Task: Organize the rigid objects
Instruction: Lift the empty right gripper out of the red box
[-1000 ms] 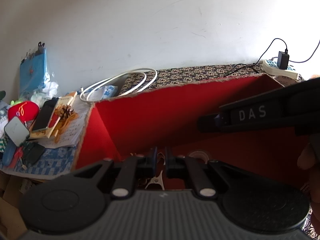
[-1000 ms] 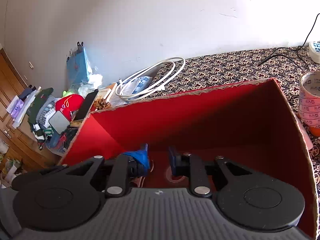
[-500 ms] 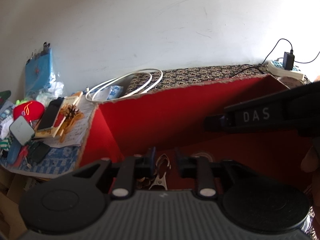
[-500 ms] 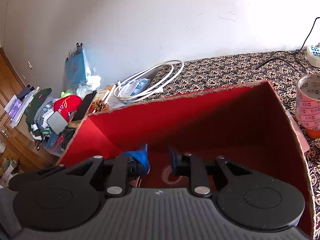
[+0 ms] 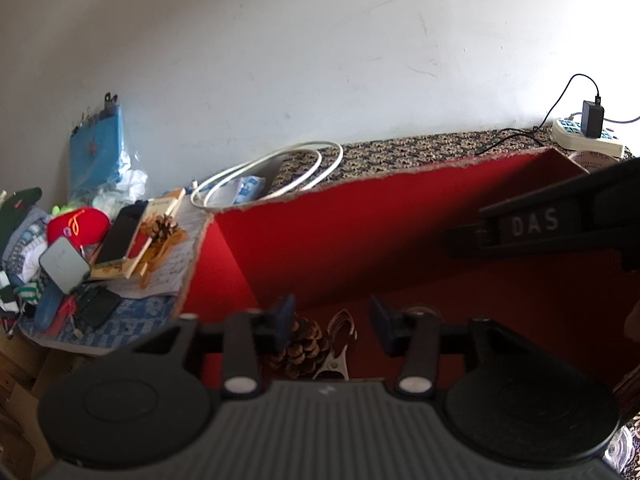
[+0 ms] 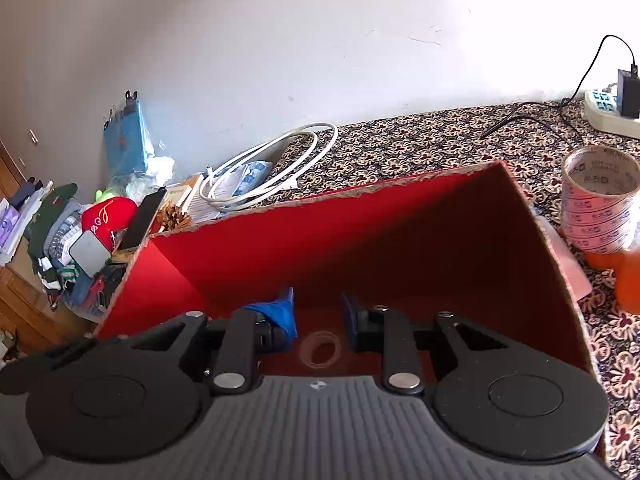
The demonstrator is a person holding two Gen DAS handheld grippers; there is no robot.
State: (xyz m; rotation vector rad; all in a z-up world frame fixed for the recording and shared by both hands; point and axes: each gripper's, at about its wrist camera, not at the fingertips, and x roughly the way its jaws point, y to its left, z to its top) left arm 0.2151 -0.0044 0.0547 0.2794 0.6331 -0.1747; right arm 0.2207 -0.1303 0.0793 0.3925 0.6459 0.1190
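A red cardboard box (image 5: 360, 240) stands open-topped on the patterned cloth, and both grippers hang over its near side. My left gripper (image 5: 332, 318) has its jaws opening, with nothing between them. Below it, on the box floor, lie a pine cone (image 5: 300, 346) and a metal clip (image 5: 338, 344). My right gripper (image 6: 318, 314) is open with a narrow gap and nothing in it; one of its fingers (image 5: 536, 224) crosses the left wrist view. A clear ring (image 6: 320, 348) lies on the box floor (image 6: 460, 312) beneath it. A blue scrap (image 6: 276, 314) sits at its left finger.
Right of the box are a stack of tape rolls (image 6: 600, 200), an orange object (image 6: 628, 276) and a power strip (image 6: 608, 112) with a charger. Behind lies a white cable coil (image 6: 272, 168). To the left are a phone (image 6: 146, 220), a second pine cone (image 6: 174, 216), a red cap (image 6: 106, 216) and clothes.
The left jaws went from shut to wide apart, and a pine cone now shows on the box floor beneath them. The right jaws parted slightly. Neither hand has shifted.
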